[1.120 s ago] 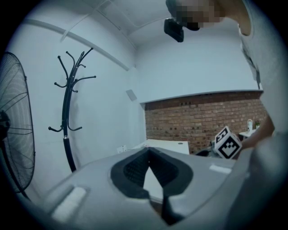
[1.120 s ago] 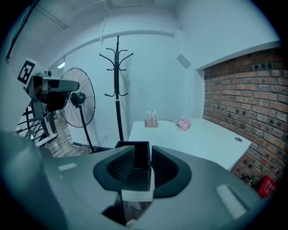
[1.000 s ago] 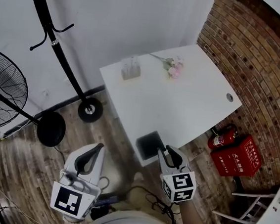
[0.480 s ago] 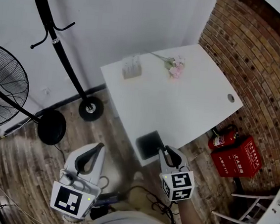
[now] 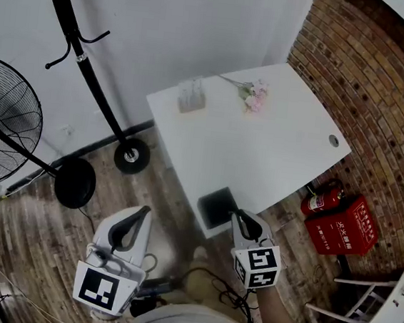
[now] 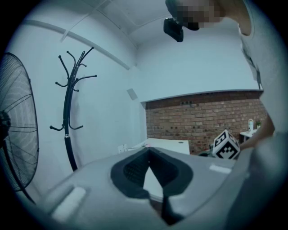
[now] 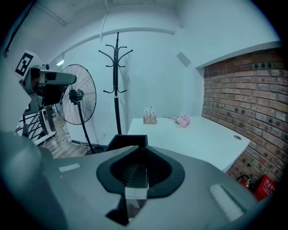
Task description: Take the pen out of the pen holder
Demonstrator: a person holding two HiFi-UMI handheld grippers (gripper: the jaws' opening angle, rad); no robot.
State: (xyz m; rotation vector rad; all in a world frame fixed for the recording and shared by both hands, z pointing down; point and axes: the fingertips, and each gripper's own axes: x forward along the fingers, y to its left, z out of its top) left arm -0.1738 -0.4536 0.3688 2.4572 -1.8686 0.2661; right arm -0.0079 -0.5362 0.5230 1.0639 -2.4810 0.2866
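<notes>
**Pen holder (image 5: 189, 95) well apart from both grippers**

The holder stands on the white table (image 5: 274, 157), at the corner toward 11 o'clock in the head view. Thin pens (image 7: 150, 110) stand upright in it, too small to count. Pink flowers (image 5: 252, 96) lie on the table at 3 o'clock from the holder, near it but not touching.

The left gripper (image 5: 141, 213) hangs over the wooden floor at 7 o'clock from the table. Its fingers are closed tip to tip on nothing.

The right gripper (image 5: 241, 215) is at the table's 6 o'clock edge, just beside a black object (image 5: 217, 206) that lies at its 10 o'clock. Its jaws have just been closing; the tips now look together, with nothing between them.

A coat rack (image 5: 77, 51) and a fan (image 5: 5, 126) stand at 9 o'clock from the table.
</notes>
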